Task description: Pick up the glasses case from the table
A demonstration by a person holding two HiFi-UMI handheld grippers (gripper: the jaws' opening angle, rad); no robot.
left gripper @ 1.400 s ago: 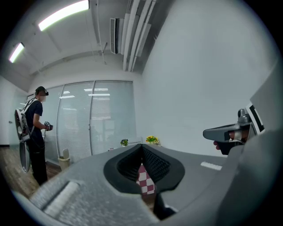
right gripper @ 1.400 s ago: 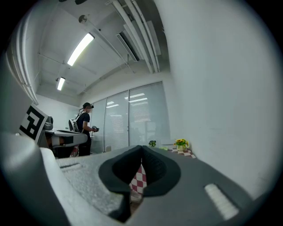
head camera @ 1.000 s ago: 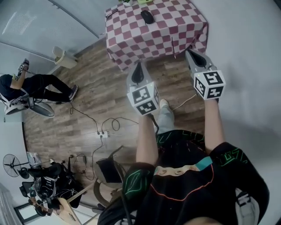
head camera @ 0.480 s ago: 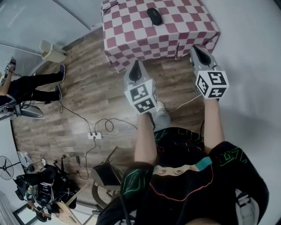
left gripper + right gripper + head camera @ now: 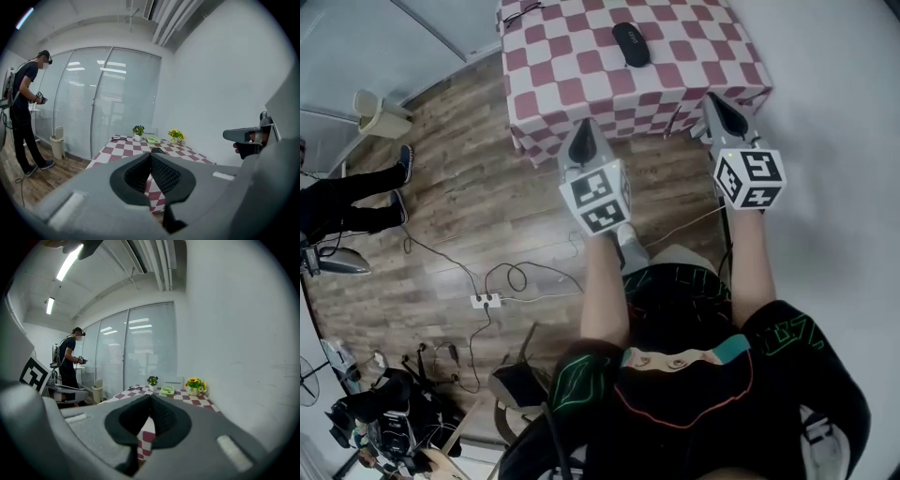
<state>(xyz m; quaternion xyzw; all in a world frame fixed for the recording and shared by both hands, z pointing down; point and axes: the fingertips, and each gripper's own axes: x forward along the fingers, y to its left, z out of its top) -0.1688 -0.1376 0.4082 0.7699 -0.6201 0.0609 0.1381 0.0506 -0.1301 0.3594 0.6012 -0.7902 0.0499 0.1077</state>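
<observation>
Looking down on the tabletop (image 5: 572, 89), red and white checks, cloth draped over its sides. Around the middle of that tabletop, the black glasses case (image 5: 630, 44), lying flat, apart from everything else, untouched.

Just short of the tabletop's near edge, toward its left corner, the left gripper (image 5: 585, 129): fingers (image 5: 164, 176) pressed together, pinching nothing. Just short of the same edge, toward the right corner, the right gripper (image 5: 714, 103): fingers (image 5: 166, 420) closed tip to tip, nothing between them. Only bare checked cloth from the near edge up to the case.

At the tabletop's far end, well behind the case: a small green potted plant (image 5: 138, 131), a pale green dish-like thing (image 5: 153, 139) and a pot of yellow flowers (image 5: 176, 135). Near the tabletop's far left corner, a pair of spectacles (image 5: 119, 138).

Close along the tabletop's right side, a white wall (image 5: 825, 141). Off the tabletop's left side, a wood floor (image 5: 469, 206), a pale waste bin (image 5: 58, 142) by the glass partition (image 5: 93, 103), and a person in dark clothes (image 5: 23, 103) standing well away. On the floor out from the tabletop's near edge, loose cables and a power strip (image 5: 486, 300).
</observation>
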